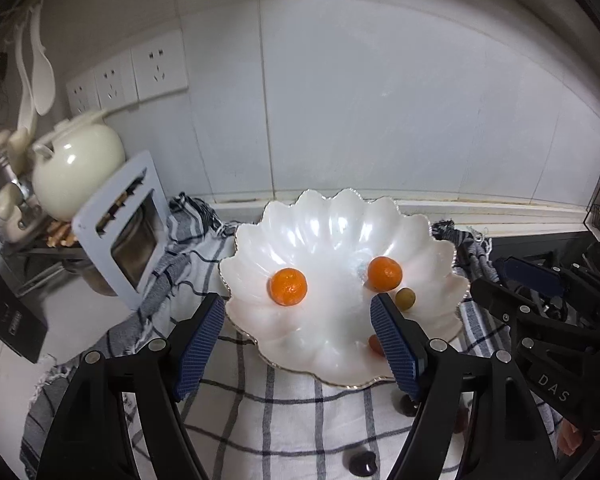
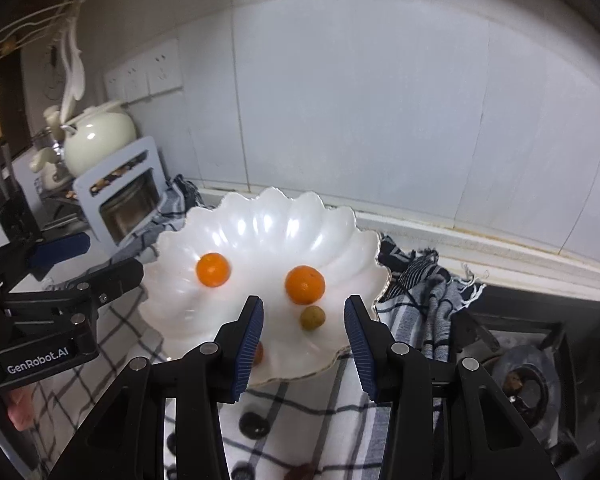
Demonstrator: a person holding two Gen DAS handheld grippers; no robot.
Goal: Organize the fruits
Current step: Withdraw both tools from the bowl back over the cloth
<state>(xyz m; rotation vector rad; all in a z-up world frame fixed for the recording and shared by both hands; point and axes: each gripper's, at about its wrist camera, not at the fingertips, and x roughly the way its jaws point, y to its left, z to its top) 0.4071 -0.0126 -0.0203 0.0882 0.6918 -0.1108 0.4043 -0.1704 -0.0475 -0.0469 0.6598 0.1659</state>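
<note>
Fruits sit partly in a white scalloped bowl (image 1: pixel 340 236) and partly loose on a checked cloth (image 1: pixel 284 408) spread over the worktop. Going left to right, a cream teapot (image 1: pixel 78 168) and a grey-blue stand (image 1: pixel 120 224) stand at the worktop's left end, just off the cloth's left edge. The left claw (image 1: pixel 296 344) hangs over the near left rim of the bowl with its blue pads wide apart and nothing between them. Inside the bowl, one small orange (image 1: pixel 287 286) lies left of the middle, and a second orange (image 1: pixel 385 274) lies right of the middle. Just in front of the second orange lies a small green fruit (image 1: pixel 405 299), and a reddish fruit (image 1: pixel 374 345) shows at the near rim, half hidden by a claw finger. The right claw (image 2: pixel 303 346) hangs over the near right part of the bowl, its pads parted and empty, apart from the green fruit seen between them. A hob (image 2: pixel 528 380) lies past the cloth's right edge.

On the cloth's near edge, in front of the bowl, several dark fruits wait; one (image 2: pixel 254 424) is plain in the right view.

Judging by this, both claws have let go of a fruit and the placing step is done. The next move calls for lowering an open claw over a dark fruit on the cloth and closing gently, since round fruit may roll away.
</note>
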